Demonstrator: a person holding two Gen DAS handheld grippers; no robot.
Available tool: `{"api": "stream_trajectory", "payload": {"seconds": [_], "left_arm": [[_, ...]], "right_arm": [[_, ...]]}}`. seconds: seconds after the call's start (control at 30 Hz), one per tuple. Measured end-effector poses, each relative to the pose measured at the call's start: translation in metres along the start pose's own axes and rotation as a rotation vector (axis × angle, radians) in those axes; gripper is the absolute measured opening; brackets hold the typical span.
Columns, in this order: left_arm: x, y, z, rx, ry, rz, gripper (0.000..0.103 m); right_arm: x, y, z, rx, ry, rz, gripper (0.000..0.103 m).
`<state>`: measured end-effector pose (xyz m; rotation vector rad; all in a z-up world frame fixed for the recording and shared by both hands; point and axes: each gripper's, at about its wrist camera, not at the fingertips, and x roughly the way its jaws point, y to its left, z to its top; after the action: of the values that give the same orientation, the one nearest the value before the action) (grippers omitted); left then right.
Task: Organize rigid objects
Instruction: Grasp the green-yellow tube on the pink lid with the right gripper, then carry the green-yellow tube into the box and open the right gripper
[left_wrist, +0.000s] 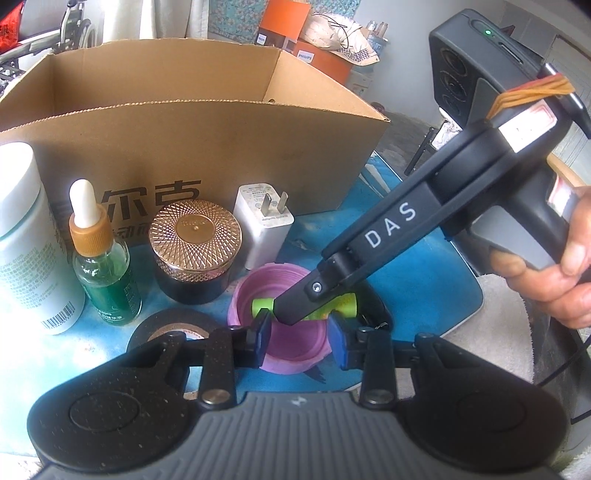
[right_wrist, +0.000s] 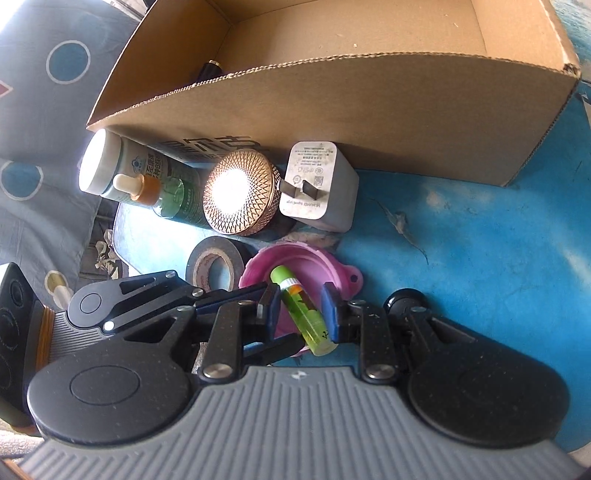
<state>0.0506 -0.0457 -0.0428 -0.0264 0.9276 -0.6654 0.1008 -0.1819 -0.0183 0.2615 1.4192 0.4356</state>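
Observation:
A green lip-balm tube (right_wrist: 303, 312) lies across the rim of a pink lid (right_wrist: 295, 258) on the blue table. My right gripper (right_wrist: 300, 306) is open, its blue pads on either side of the tube, not pressing it. In the left wrist view the right gripper's fingers (left_wrist: 295, 302) reach down over the tube (left_wrist: 347, 302) and the pink lid (left_wrist: 255, 291). My left gripper (left_wrist: 300, 334) is open and straddles the lid's near rim; its finger (right_wrist: 273, 343) also shows beneath the tube. An open cardboard box (left_wrist: 207, 140) stands behind.
In front of the box stand a white bottle (left_wrist: 26, 240), a green dropper bottle (left_wrist: 107, 269), a gold-lidded jar (left_wrist: 195, 243) and a white charger plug (left_wrist: 264, 225). A black tape roll (left_wrist: 166, 328) lies left of the lid. A dark item (right_wrist: 210, 68) lies inside the box (right_wrist: 369, 110).

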Motion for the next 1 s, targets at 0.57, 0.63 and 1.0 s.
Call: {"api": "stream_trajectory", "payload": {"seconds": [0.57,0.63,1.0], "left_arm": [[-0.031,-0.004,-0.003,-0.038,-0.027,-0.028,0.036],[-0.034,-0.007,0.000,-0.032,-0.028,-0.029,0.037],[-0.112,-0.005,0.031,-0.038,-0.180,-0.054,0.037]], "right_arm": [[-0.014,-0.002,-0.017,0.039,-0.128,0.075,0.014],[-0.018,-0.003,-0.020,0.050,-0.149,0.085,0.014],[-0.085,0.039,-0.025,-0.024,-0.319,0.166,0.014]]}}
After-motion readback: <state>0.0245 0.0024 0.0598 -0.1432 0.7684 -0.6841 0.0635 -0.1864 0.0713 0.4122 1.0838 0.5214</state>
